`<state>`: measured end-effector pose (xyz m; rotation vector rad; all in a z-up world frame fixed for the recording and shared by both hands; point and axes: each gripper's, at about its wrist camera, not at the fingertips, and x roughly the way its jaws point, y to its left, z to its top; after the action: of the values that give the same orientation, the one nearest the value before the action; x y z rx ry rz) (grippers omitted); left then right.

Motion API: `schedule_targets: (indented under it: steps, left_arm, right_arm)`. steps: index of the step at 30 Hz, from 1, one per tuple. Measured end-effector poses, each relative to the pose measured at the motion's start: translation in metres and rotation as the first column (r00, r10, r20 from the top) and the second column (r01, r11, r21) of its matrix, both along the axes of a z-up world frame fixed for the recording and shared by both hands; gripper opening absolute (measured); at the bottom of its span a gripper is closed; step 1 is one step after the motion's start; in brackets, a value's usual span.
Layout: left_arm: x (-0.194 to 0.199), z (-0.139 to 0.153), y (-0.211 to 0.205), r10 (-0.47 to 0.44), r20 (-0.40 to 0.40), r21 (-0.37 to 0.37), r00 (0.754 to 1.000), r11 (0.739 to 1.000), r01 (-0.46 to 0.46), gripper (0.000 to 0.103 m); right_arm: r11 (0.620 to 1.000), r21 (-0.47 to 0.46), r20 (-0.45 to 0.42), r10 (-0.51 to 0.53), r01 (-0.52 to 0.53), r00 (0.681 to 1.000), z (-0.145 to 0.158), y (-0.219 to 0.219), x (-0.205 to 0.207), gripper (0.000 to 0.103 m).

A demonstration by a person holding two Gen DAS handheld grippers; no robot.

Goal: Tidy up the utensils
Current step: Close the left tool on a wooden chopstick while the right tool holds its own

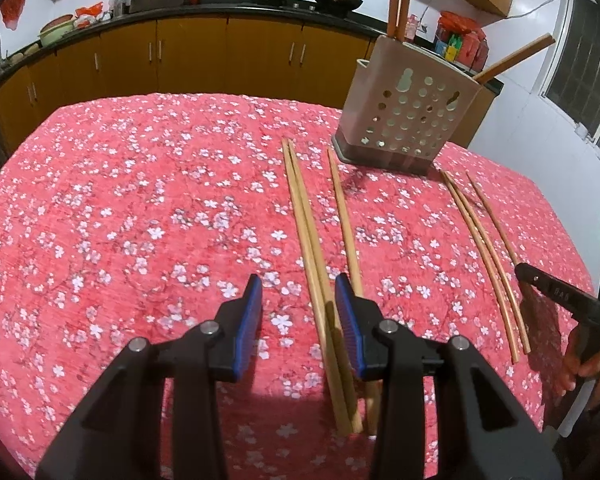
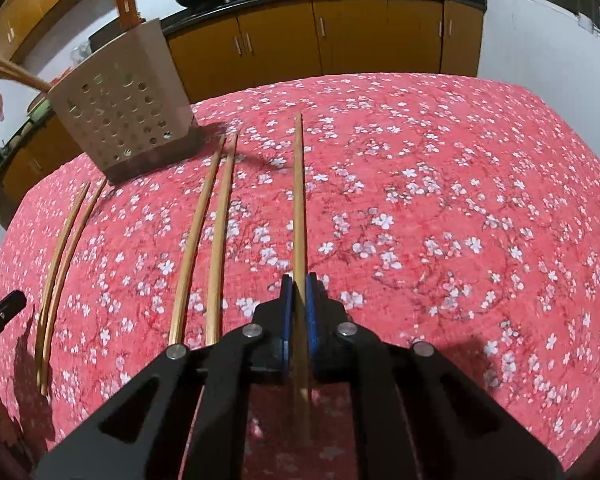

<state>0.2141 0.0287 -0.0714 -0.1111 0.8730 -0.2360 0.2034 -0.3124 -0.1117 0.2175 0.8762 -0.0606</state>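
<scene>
The right tongs (image 2: 299, 280) clench one chopstick (image 2: 298, 200) lying on the tabletop (image 2: 460, 200) — low, ready to lift toward the holder (image 2: 124, 120). The left tongs (image 1: 298, 284) hang released over a pair (image 1: 312, 240).

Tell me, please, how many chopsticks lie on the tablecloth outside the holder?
6: a touching pair and a single by the left claw; two side by side mid-cloth; one chopstick gripped in the right claw. None seems hidden.
</scene>
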Motion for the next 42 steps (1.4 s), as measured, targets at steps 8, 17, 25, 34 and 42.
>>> schedule_targets:
  steps: [8,17,25,34,42]
  left_arm:
    - [-0.002,-0.008,-0.013,-0.03,-0.031,0.035,0.999,0.999,0.031,0.028]
    - [0.002,-0.015,-0.014,-0.017,-0.04,0.088,0.999,0.996,0.02,0.019]
    - [0.002,-0.017,-0.026,-0.027,-0.032,0.149,0.999,0.988,0.032,0.017]
    - [0.016,-0.017,-0.001,0.051,-0.026,0.111,0.998,0.993,-0.048,0.008]
    - [-0.008,-0.016,0.003,-0.013,-0.023,0.06,1.0,0.998,0.014,0.01]
  right_arm:
    - [1.0,-0.019,0.002,0.009,-0.009,1.0,0.001,0.003,-0.001,0.008]
    - [0.999,-0.036,0.004,0.018,-0.018,1.0,0.001,0.005,-0.001,0.008]
    - [0.999,-0.045,0.005,0.031,-0.03,1.0,0.003,0.009,-0.004,0.008]
    - [1.0,-0.017,0.03,0.014,-0.014,0.999,0.003,0.002,-0.006,0.007]
    - [1.0,-0.005,0.03,0.025,-0.025,0.999,0.003,0.003,-0.023,0.008]
